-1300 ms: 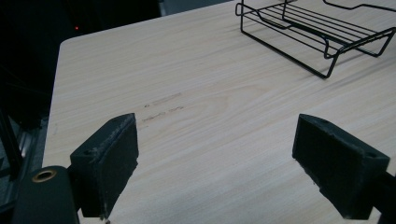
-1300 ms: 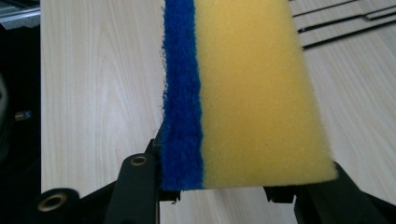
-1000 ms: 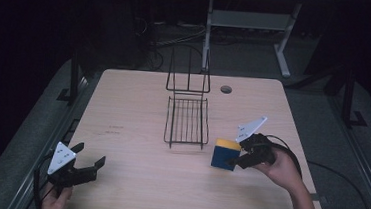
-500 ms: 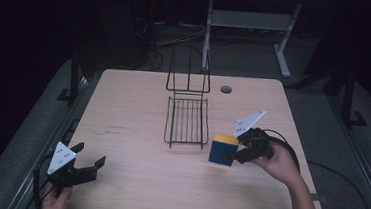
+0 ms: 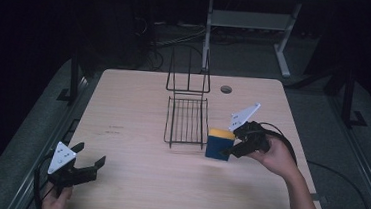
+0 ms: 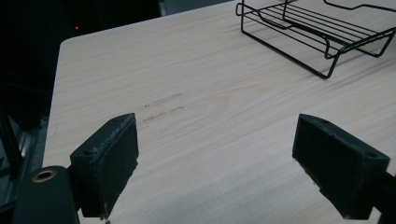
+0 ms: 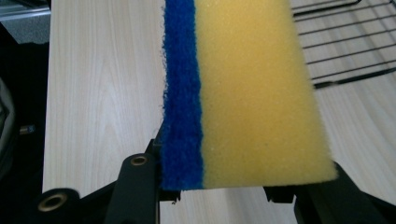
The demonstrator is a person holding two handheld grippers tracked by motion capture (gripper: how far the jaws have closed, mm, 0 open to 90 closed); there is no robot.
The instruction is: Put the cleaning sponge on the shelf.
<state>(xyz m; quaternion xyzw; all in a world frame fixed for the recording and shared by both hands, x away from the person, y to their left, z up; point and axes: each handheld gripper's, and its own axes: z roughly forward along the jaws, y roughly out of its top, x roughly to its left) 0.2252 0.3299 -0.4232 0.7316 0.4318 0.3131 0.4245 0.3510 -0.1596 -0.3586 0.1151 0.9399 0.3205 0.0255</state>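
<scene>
A yellow sponge with a blue scouring side (image 5: 220, 143) (image 7: 247, 93) is held in my right gripper (image 5: 229, 149) just right of a black wire rack (image 5: 187, 119), above the table. In the right gripper view the jaws press on the sponge's two faces and the rack's bars (image 7: 345, 42) lie behind it. My left gripper (image 5: 88, 164) hovers at the table's near left corner, jaws wide open with nothing between them; its black pads (image 6: 108, 161) frame bare wood, and the rack (image 6: 322, 32) lies far ahead.
The wooden table (image 5: 138, 101) has a round cable hole (image 5: 226, 89) at the back right. The rack's tall back frame (image 5: 189, 74) stands upright. Faint scuff marks (image 6: 163, 105) lie on the wood. Dark floor and a metal stand leg (image 5: 282, 57) surround the table.
My right gripper has carried the sponge a little left and farther back, closer to the rack's right edge. The left gripper has stayed put.
</scene>
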